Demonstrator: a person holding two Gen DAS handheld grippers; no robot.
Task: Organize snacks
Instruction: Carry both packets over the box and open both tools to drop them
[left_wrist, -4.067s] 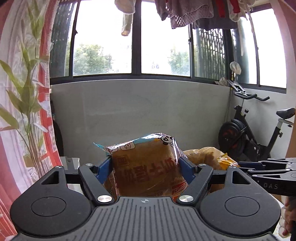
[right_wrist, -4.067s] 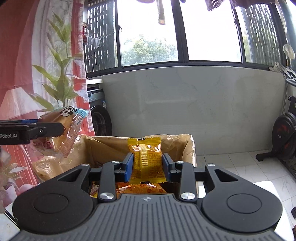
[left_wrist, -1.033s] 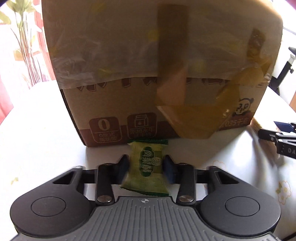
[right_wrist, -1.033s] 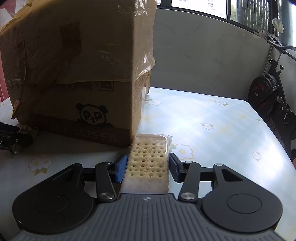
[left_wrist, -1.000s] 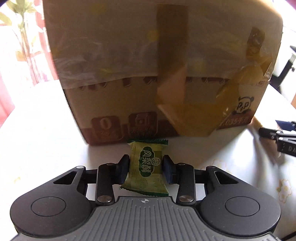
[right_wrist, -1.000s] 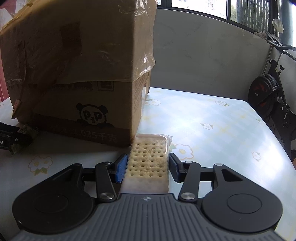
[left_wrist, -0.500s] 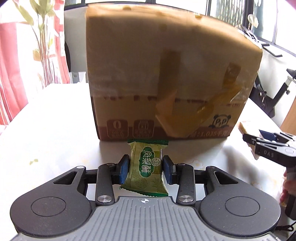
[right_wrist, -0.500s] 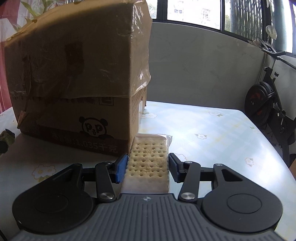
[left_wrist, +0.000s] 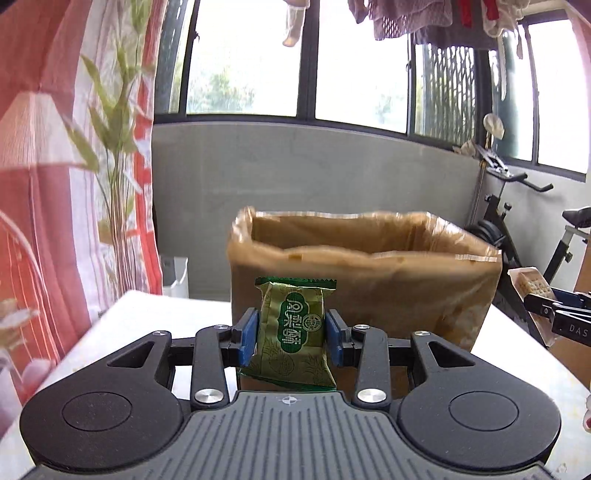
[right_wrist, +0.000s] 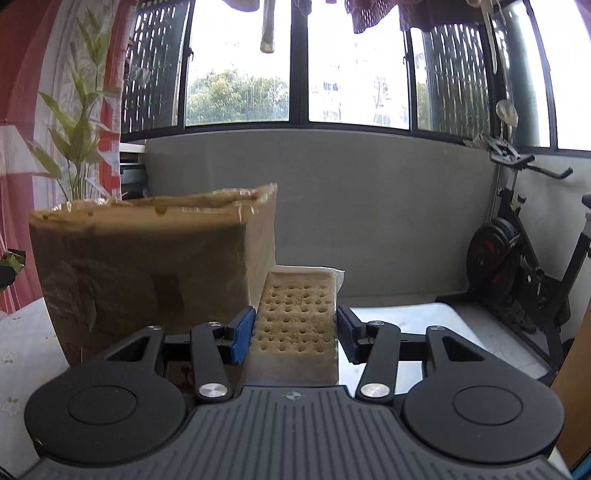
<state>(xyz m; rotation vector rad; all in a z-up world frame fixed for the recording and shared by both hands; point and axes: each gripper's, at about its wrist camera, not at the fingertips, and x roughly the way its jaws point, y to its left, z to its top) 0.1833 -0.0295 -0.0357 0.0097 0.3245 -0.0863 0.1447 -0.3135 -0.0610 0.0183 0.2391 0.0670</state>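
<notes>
My left gripper (left_wrist: 291, 332) is shut on a green wrapped pastry packet (left_wrist: 295, 332), held upright above the table in front of the open cardboard box (left_wrist: 369, 273). My right gripper (right_wrist: 295, 332) is shut on a clear-wrapped cracker pack (right_wrist: 297, 325) with a dotted biscuit face, held to the right of the box (right_wrist: 147, 266). The right gripper with its cracker shows at the right edge of the left wrist view (left_wrist: 554, 314). The box's open top, lined with plastic, is level with my view; its inside is hidden.
The box stands on a white floral tablecloth (right_wrist: 18, 350). An exercise bike (right_wrist: 517, 258) stands at the right by the grey balcony wall. A red-and-white curtain with a plant (left_wrist: 55, 184) hangs at the left. Laundry hangs over the windows.
Both grippers have risen from table level to about the height of the box's rim, each still holding its snack. The box's open top has come into view.
</notes>
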